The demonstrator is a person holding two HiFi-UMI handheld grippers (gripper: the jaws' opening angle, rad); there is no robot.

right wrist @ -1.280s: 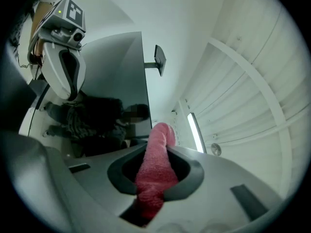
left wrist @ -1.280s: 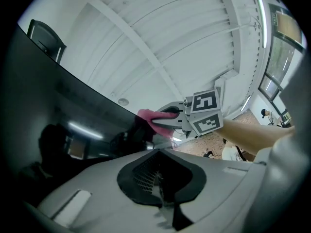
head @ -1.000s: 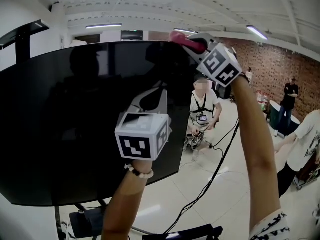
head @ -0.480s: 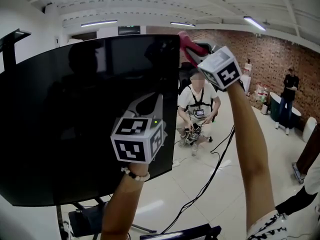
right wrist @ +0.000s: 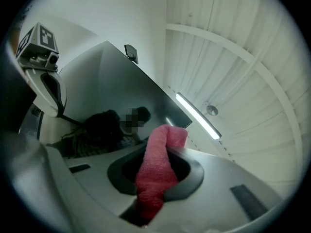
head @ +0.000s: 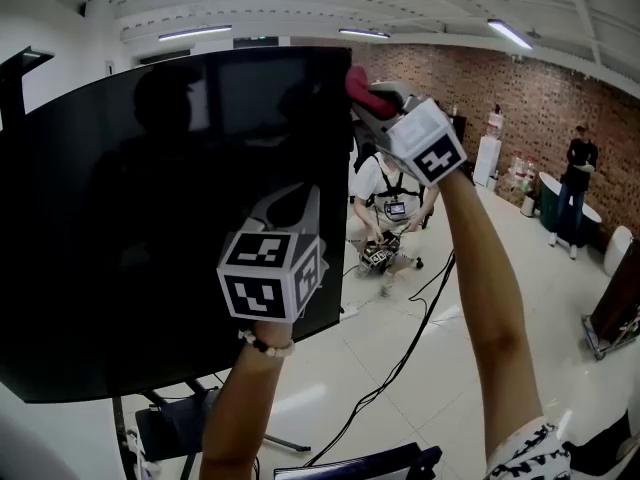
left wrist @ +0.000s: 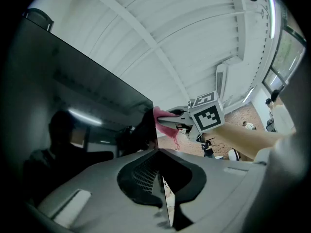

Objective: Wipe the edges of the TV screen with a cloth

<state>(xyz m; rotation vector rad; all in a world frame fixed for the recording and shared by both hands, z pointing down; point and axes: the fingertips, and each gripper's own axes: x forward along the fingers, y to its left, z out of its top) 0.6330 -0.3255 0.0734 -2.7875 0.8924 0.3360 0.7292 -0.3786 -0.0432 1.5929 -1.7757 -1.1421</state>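
**A:** Where is the cloth?

**B:** The pink terry cloth (head: 364, 86) is clamped between the fingers of the right gripper (head: 372, 103), and a fold of it sticks out past the tips. It lies against the right edge of the large black flat TV screen (head: 150, 218), just below the top right corner.

**A:** And the other one?

**B:** The left gripper (head: 305, 200) is lower down the same edge. Its fingers are closed on the thin rim of the panel, and its own view shows that rim running between them. I read that as a steadying hold, not a wipe, since it carries no cloth.

**A:** So which step is this?

**B:** I'd judge it to be the wipe of the right edge, at its upper end. How much of the border is done I can't tell, because the glass shows only reflections.

**A:** What does the next move call for?

**B:** Probably a stroke down the right edge. The cloth has to stay pressed on the rim and not slip round to the far side. The left gripper sits in that path, so it would have to release or shift lower before the cloth reaches it. The pressure should be light, because the screen rides on a black stand (head: 160, 418) and could swing if pushed.
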